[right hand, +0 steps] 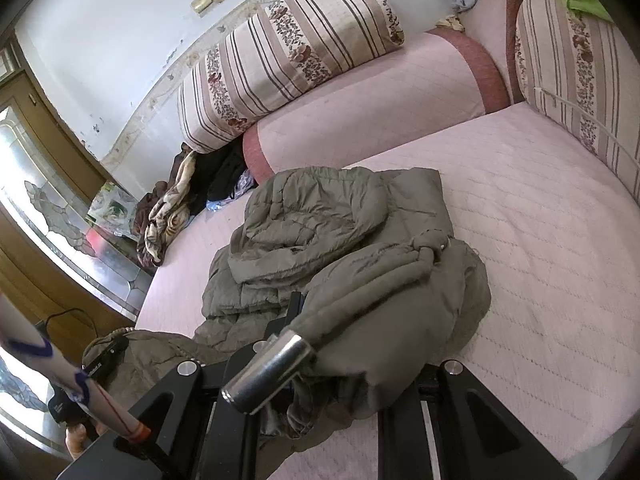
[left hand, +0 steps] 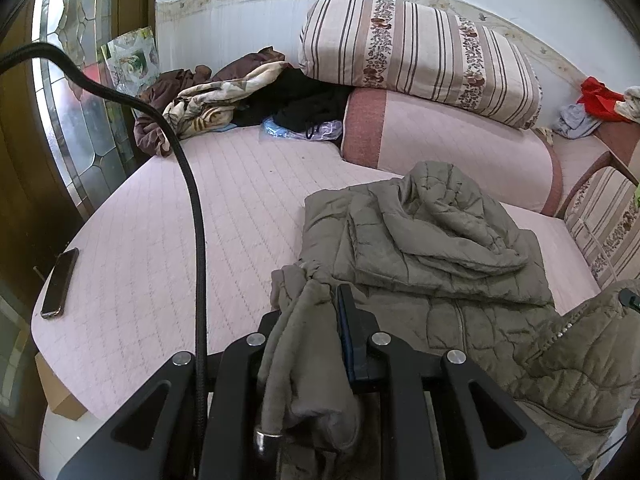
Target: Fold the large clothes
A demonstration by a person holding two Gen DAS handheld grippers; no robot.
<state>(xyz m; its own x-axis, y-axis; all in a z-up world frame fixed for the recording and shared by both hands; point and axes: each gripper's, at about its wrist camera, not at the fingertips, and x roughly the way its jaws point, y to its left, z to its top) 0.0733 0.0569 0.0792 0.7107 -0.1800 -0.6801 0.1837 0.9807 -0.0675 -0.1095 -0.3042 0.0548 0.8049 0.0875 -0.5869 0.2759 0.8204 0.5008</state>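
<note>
An olive-grey quilted jacket point(left hand: 440, 240) lies partly folded on the pink quilted bed point(left hand: 200, 220). My left gripper point(left hand: 308, 320) is shut on a bunch of the jacket's near hem, with a metal cord end point(left hand: 266, 438) hanging down. In the right wrist view the jacket point(right hand: 320, 216) lies ahead. My right gripper point(right hand: 340, 320) is shut on another bunch of its fabric, which drapes over the fingers and hides them. A metal cord tip point(right hand: 268, 372) sticks out near the camera.
A phone point(left hand: 60, 282) lies at the bed's left edge. Striped bolsters point(left hand: 420, 60) and a pink cushion point(left hand: 460, 140) line the wall. A heap of clothes point(left hand: 224, 100) sits at the far left corner. A black cable point(left hand: 196, 216) crosses the left view.
</note>
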